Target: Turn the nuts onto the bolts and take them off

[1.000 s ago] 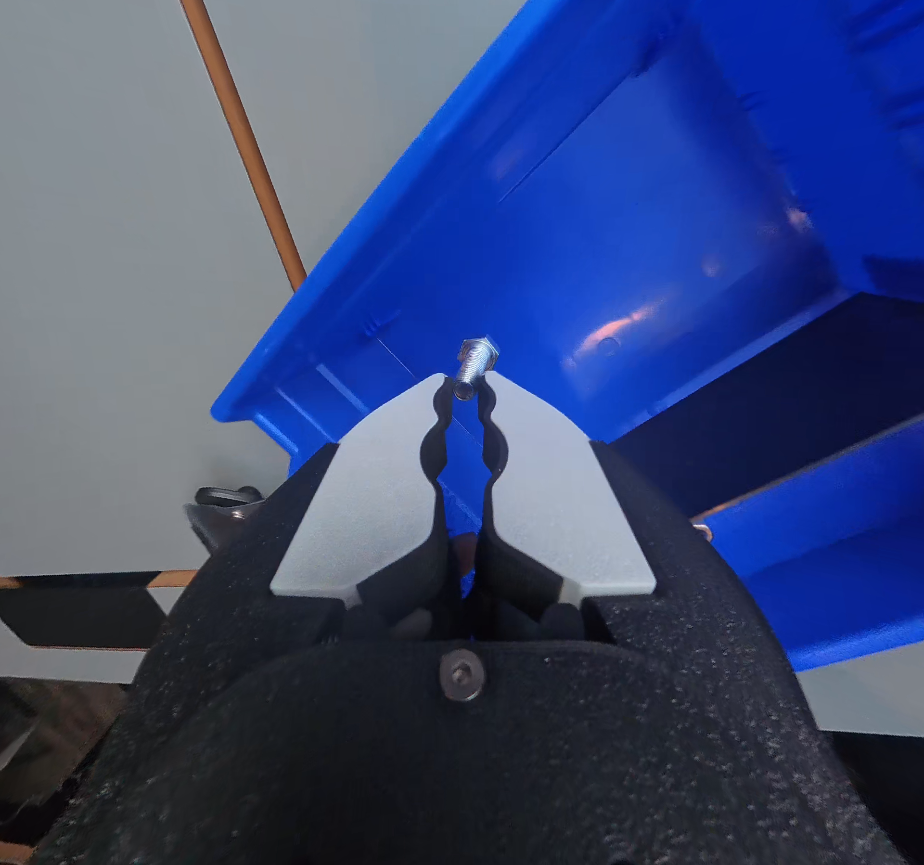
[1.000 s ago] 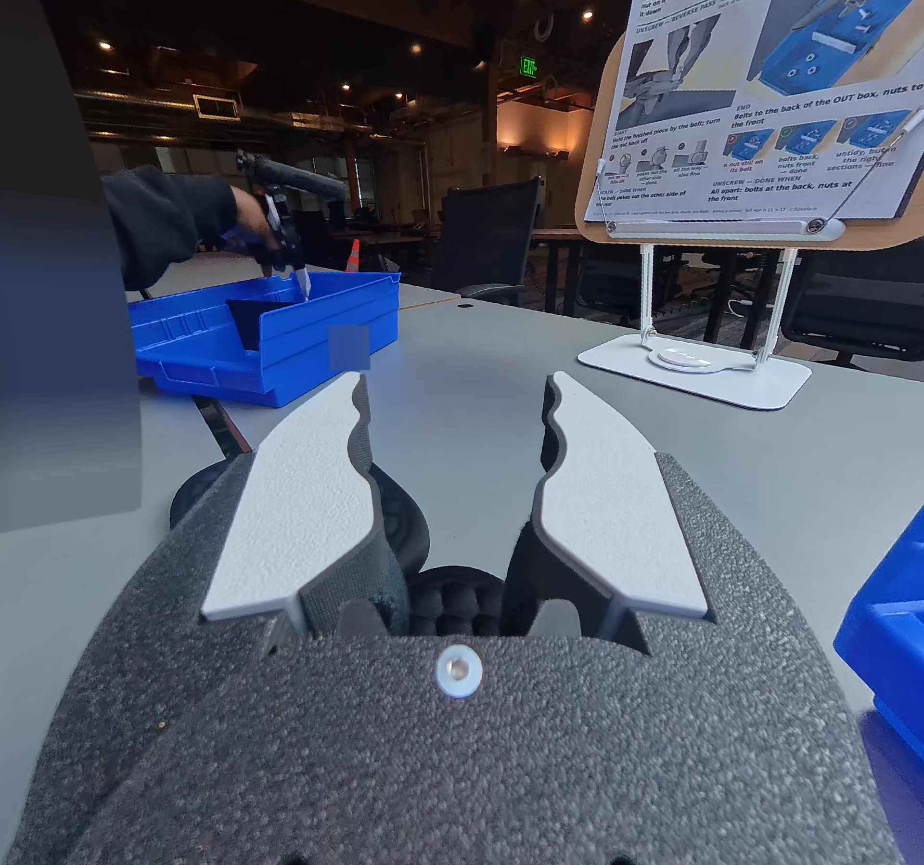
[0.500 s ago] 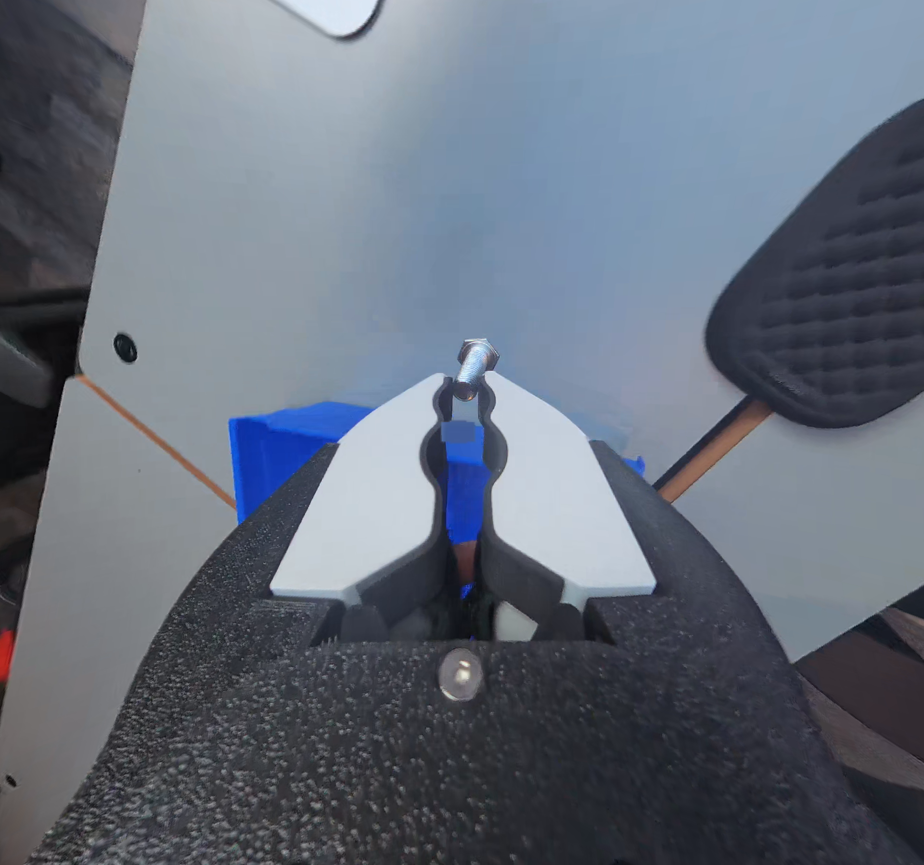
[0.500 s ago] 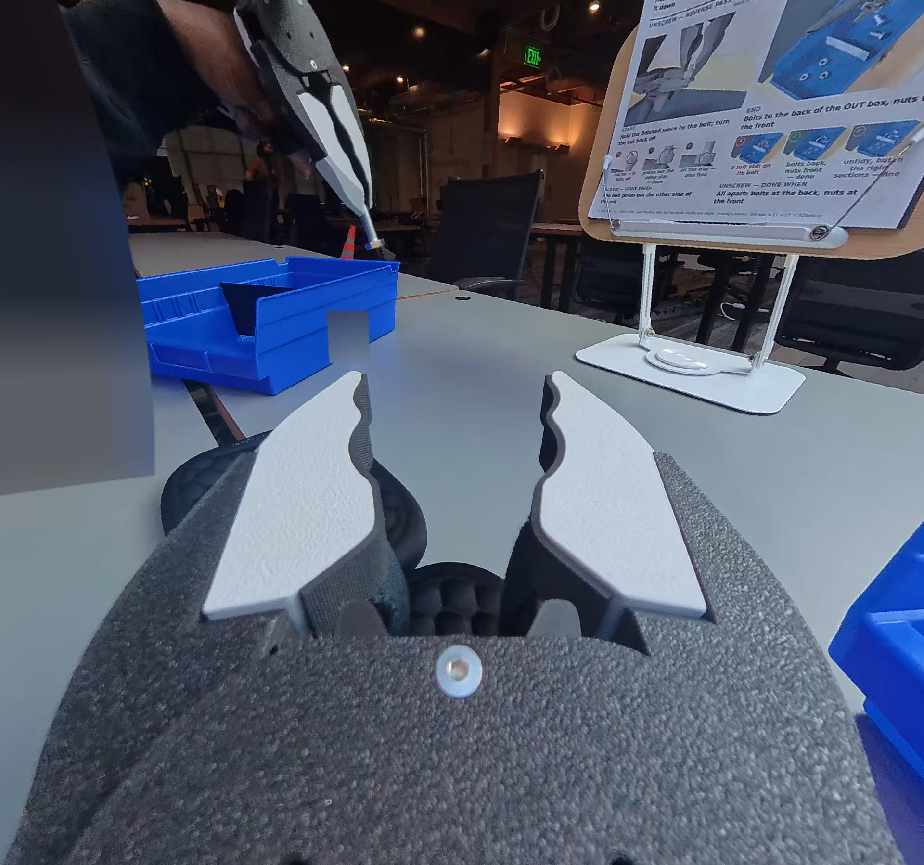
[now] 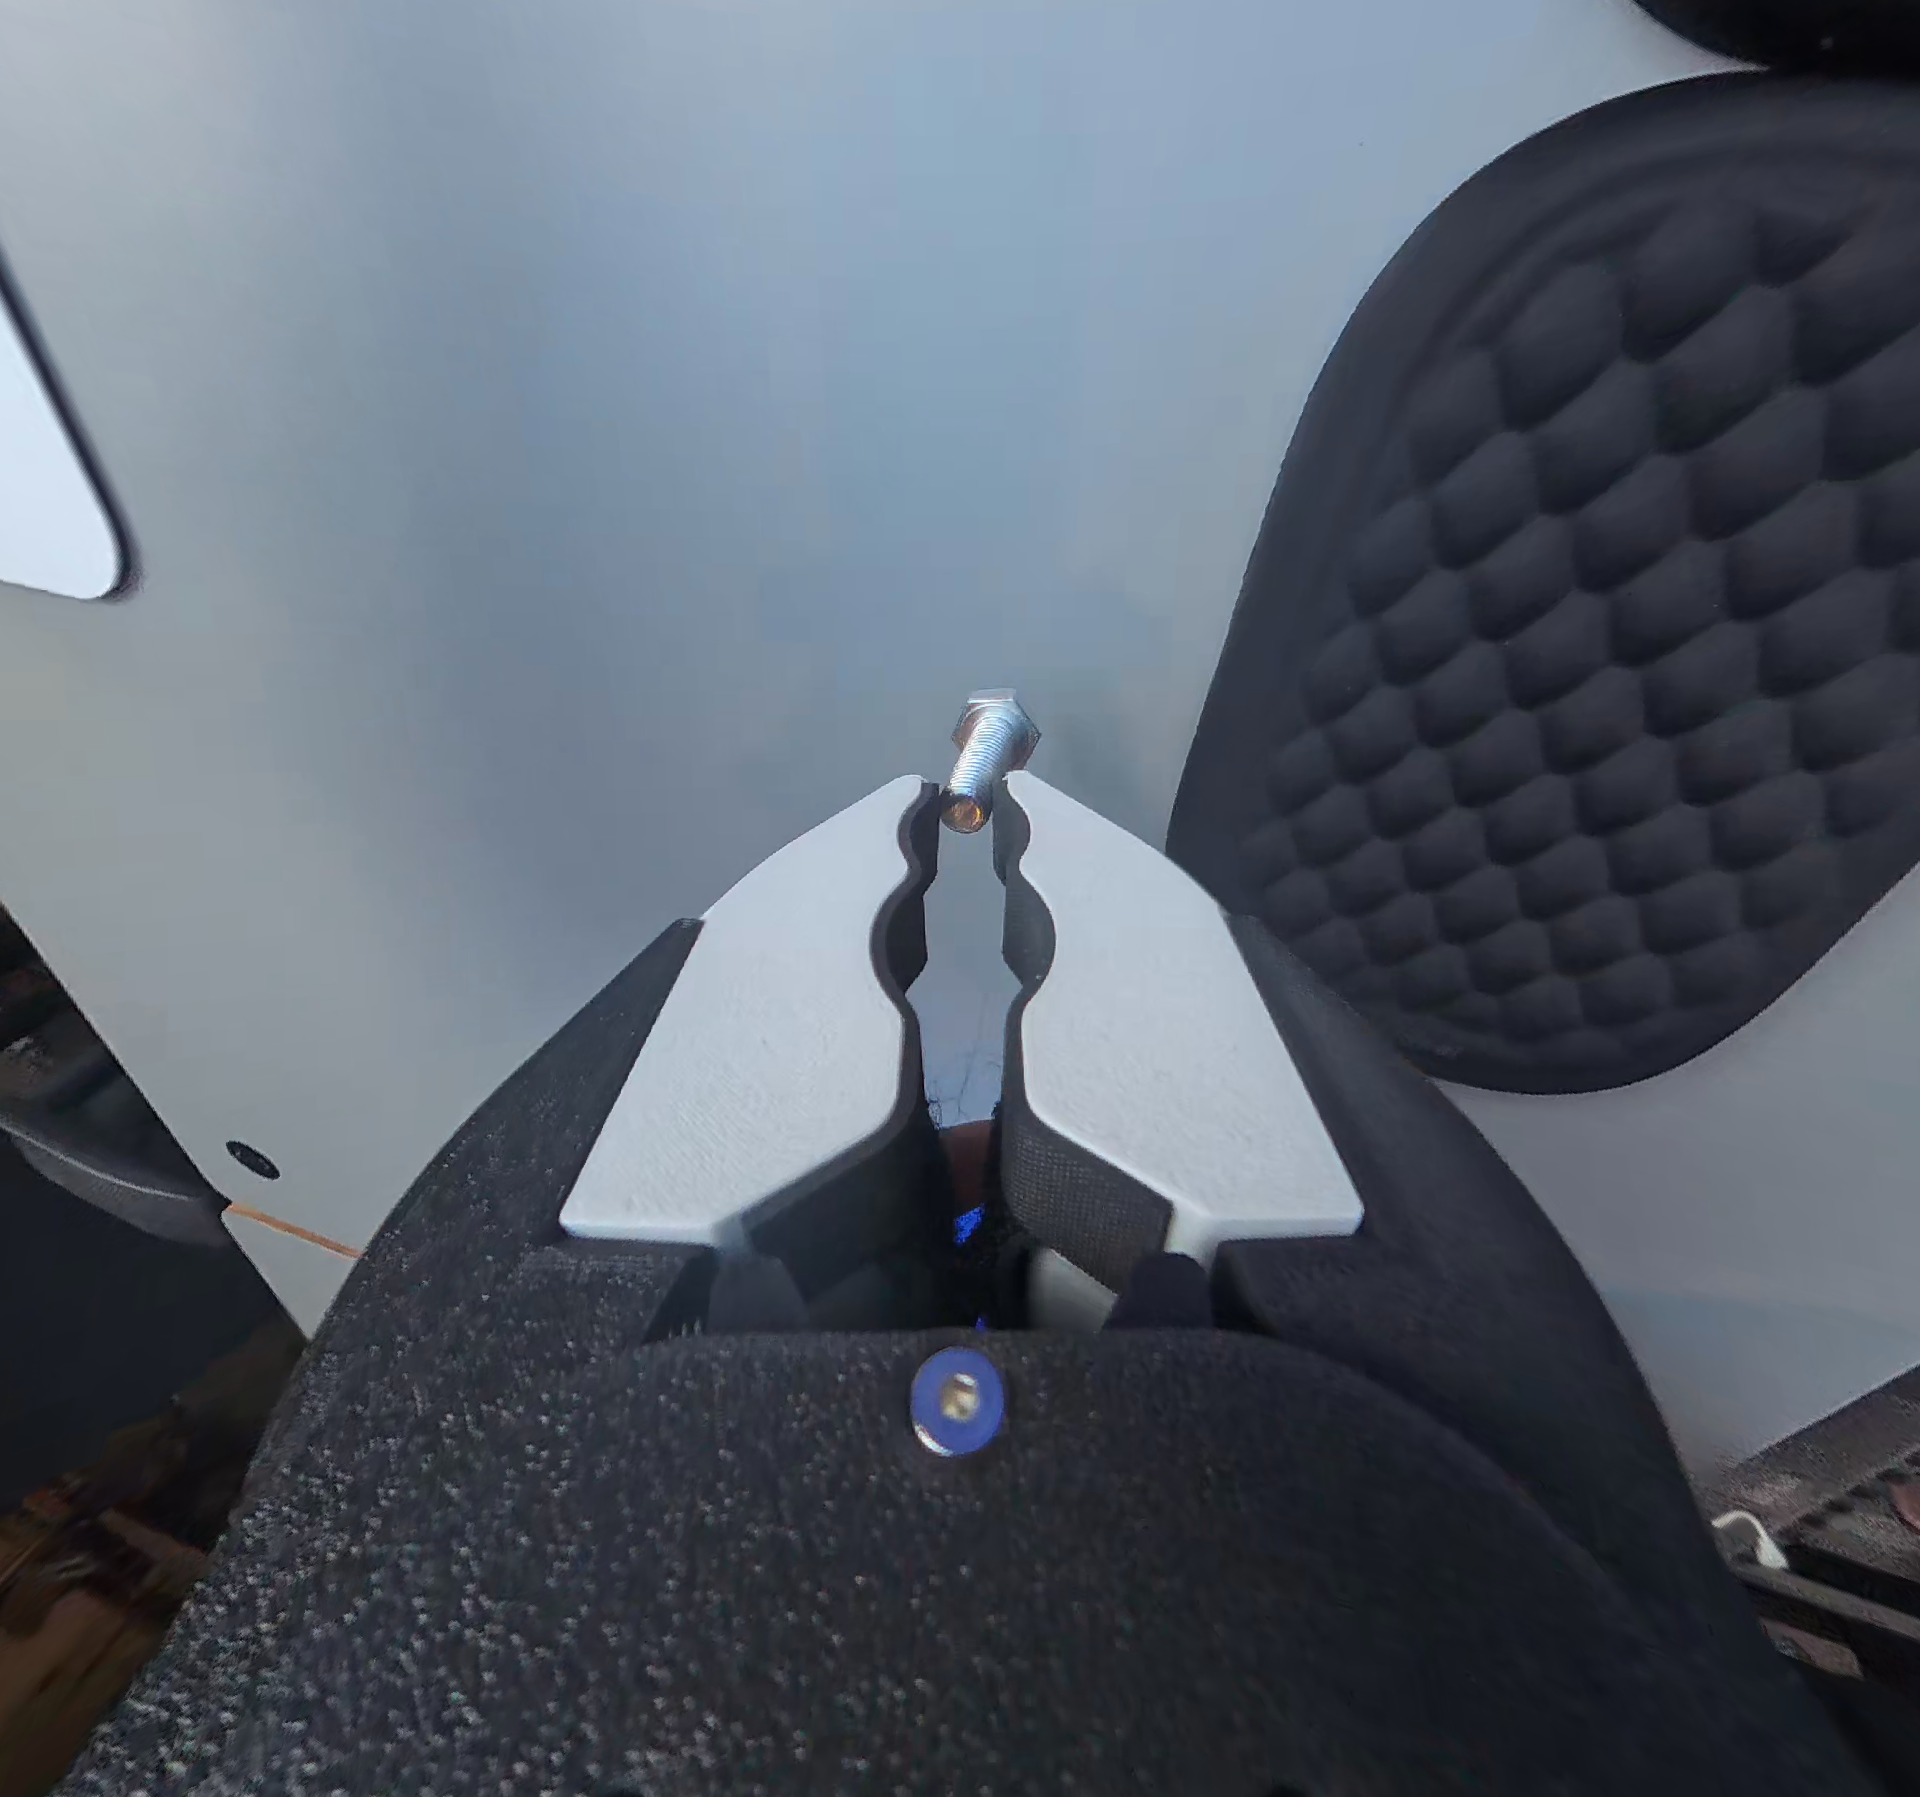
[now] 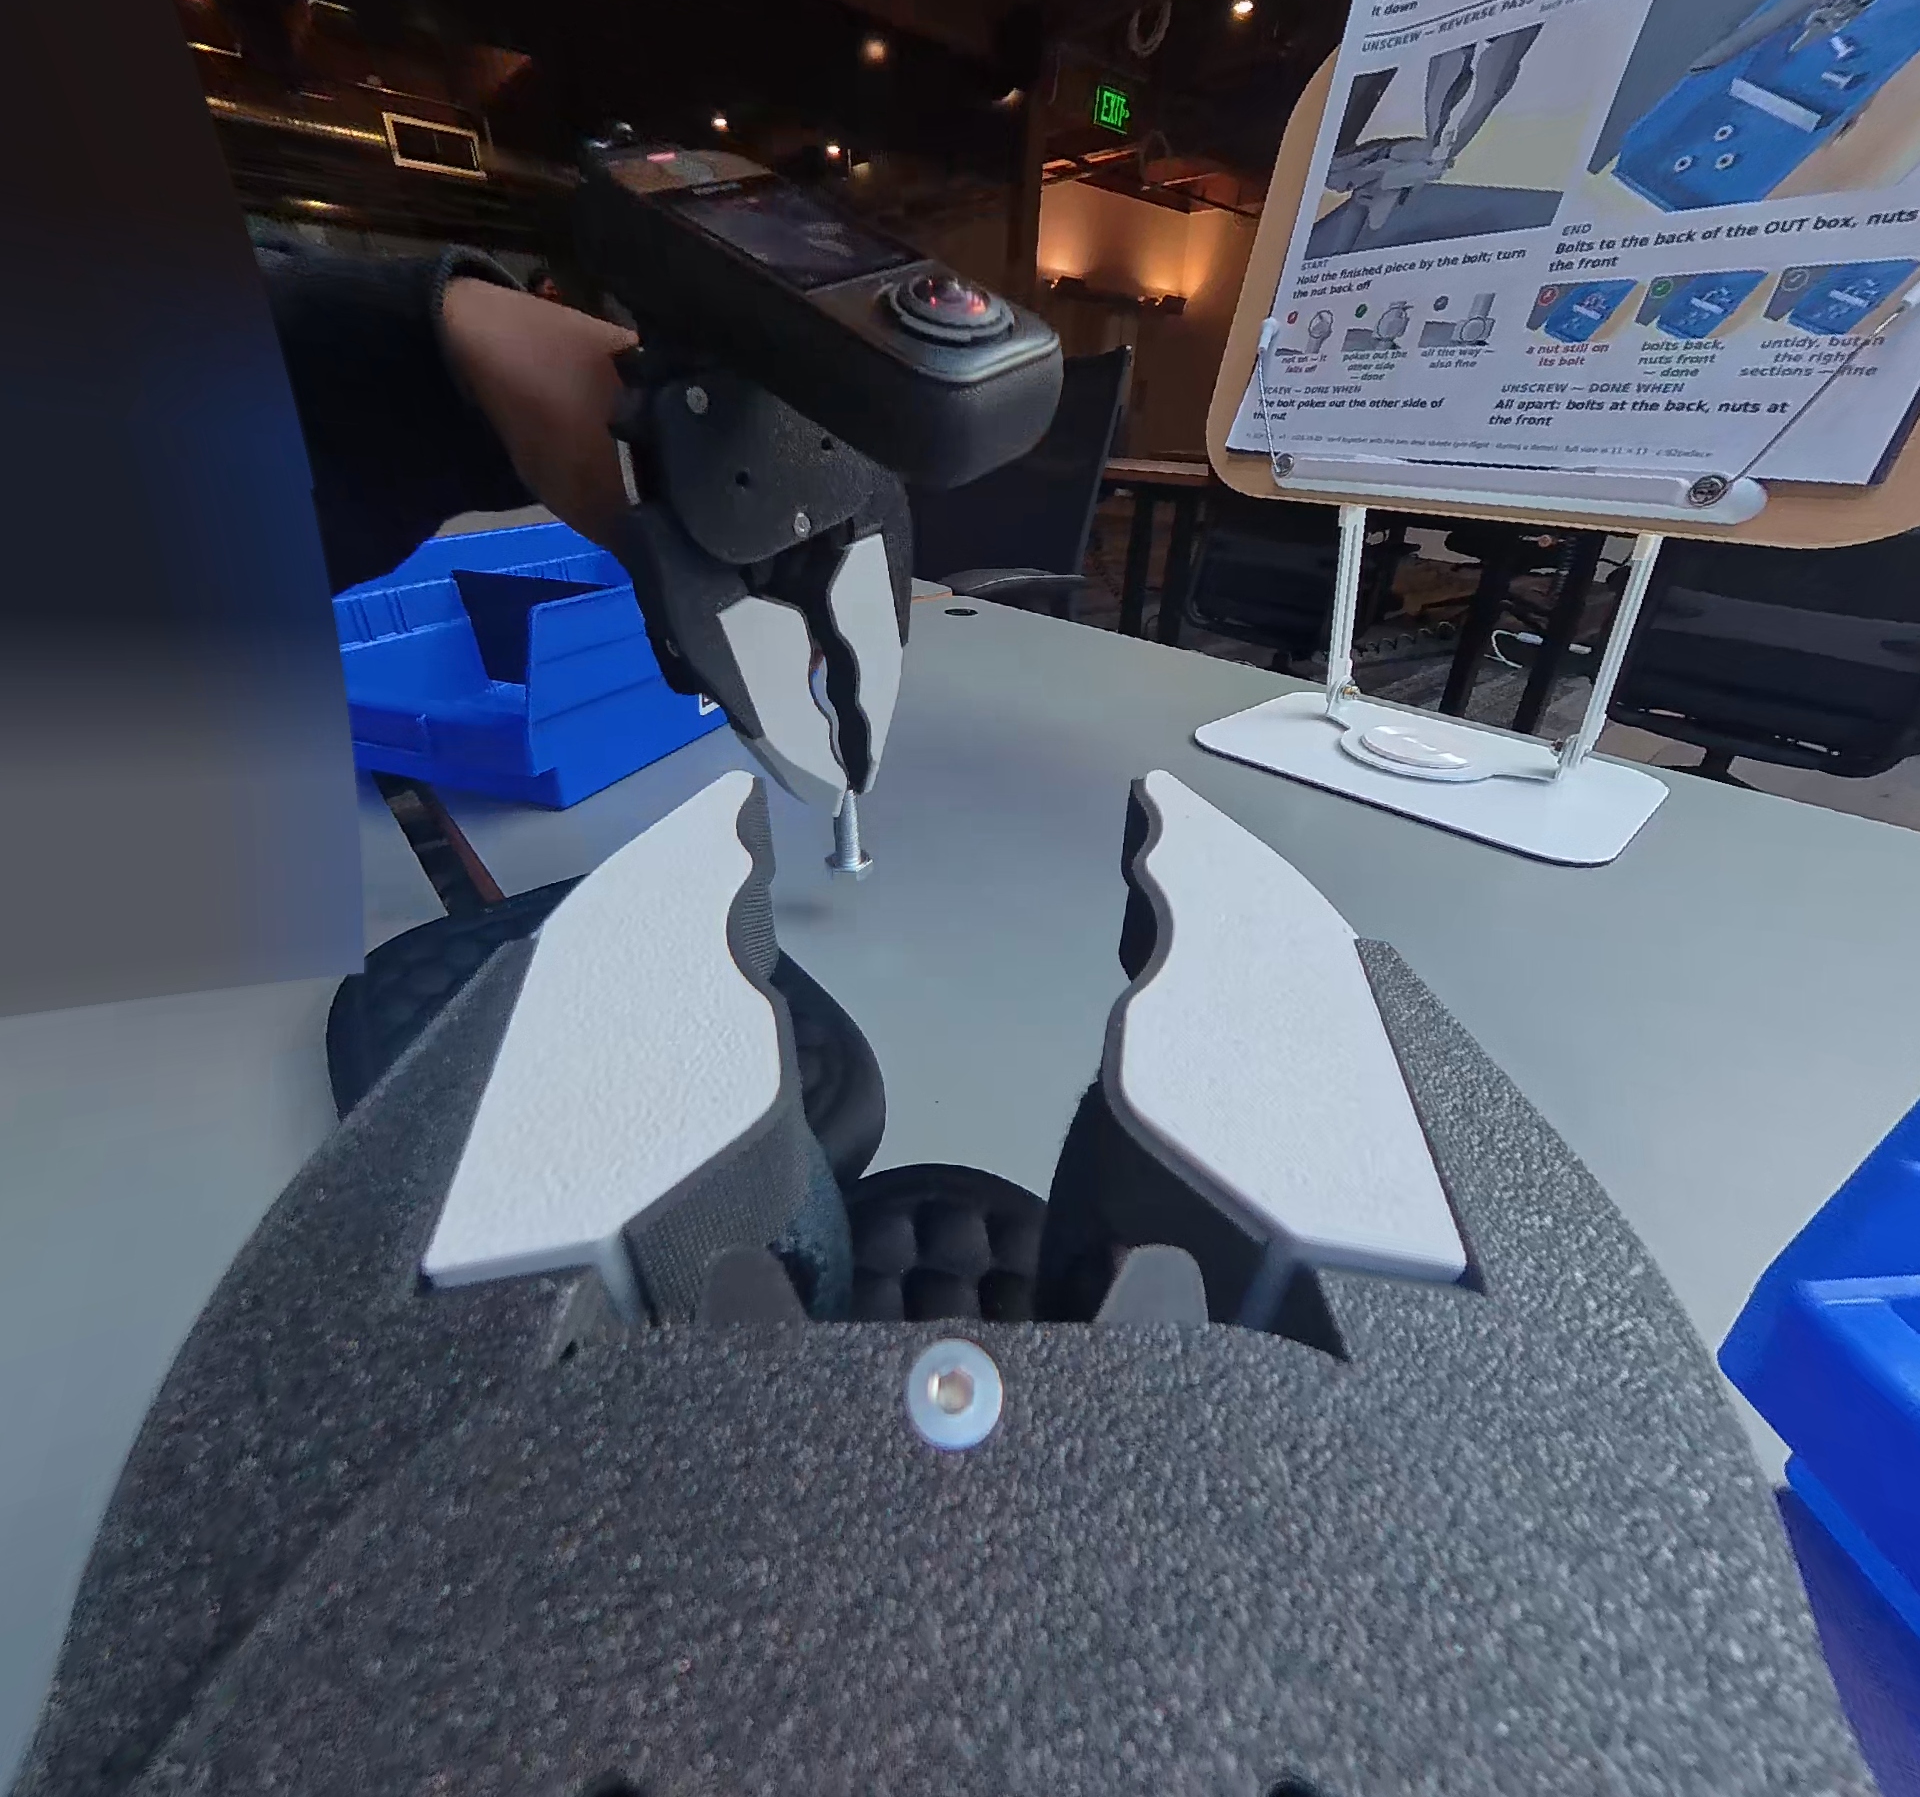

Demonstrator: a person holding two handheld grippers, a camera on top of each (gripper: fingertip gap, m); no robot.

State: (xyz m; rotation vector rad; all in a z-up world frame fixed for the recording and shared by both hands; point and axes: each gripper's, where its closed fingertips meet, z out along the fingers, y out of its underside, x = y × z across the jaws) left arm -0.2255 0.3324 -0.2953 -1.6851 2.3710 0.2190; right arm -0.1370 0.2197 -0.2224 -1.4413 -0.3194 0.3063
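Zinc-bright, the bolt is pinched by its threaded end in the clenched left gripper, head down just above the grey tabletop, probably so it can be stood for threading. The right gripper is held spread and empty nearby.

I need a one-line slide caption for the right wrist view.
Open right tool faces the left tool holding a bolt head-down above the grey table.

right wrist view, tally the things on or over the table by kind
grippers: 2, left gripper shut on the bolt, right gripper open
bolts: 1, bolt
blue bins: 2, far bin, near bin
instruction stands: 1, stand
black pads: 1, pad
total: 7
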